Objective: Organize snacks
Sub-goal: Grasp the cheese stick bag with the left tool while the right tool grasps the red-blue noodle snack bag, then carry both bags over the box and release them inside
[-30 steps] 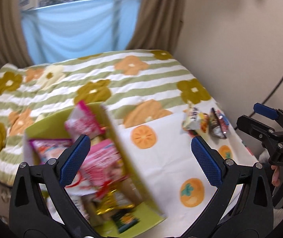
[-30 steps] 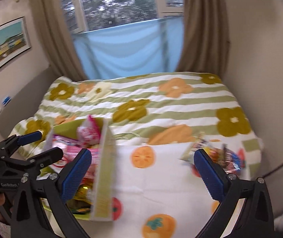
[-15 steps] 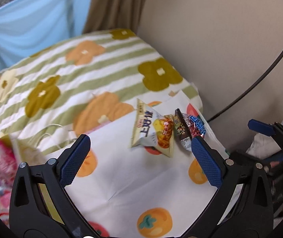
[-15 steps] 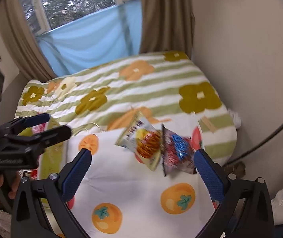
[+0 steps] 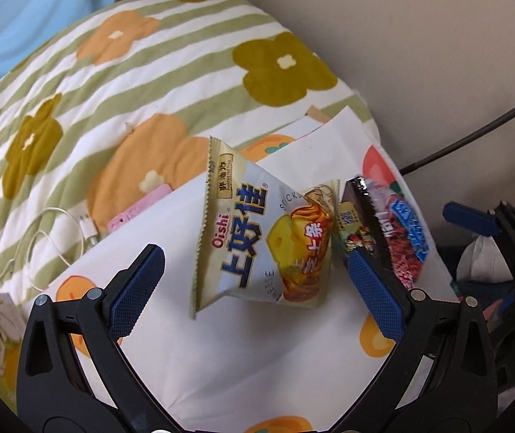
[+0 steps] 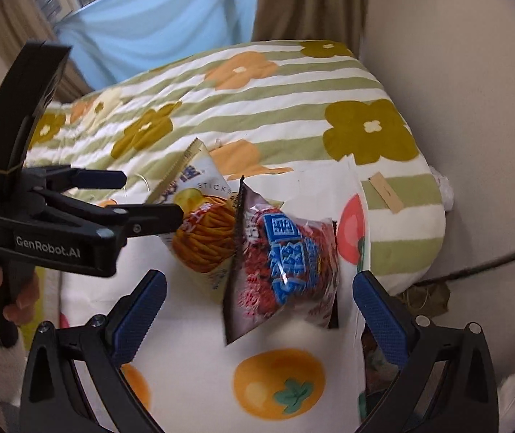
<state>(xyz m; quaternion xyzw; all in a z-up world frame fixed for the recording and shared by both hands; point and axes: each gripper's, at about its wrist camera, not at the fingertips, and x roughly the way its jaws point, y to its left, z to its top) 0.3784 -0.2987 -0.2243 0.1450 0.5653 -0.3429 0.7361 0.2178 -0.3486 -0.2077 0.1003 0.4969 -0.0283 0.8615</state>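
I'm swinging both tools off the box: left tool (image 5: pixel 253 281) released around the Oishi bag (image 5: pixel 257 241), right tool (image 6: pixel 259 305) released around the red bag (image 6: pixel 286 270) at the bed's right edge.

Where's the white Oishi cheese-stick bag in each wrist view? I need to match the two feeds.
Left wrist: Oishi bag centre frame, between the open left gripper fingers.
Right wrist: Oishi bag left of centre, partly behind the red and blue snack bag.
Shared landmark: that red and blue snack bag, touching the Oishi bag's right side in both.
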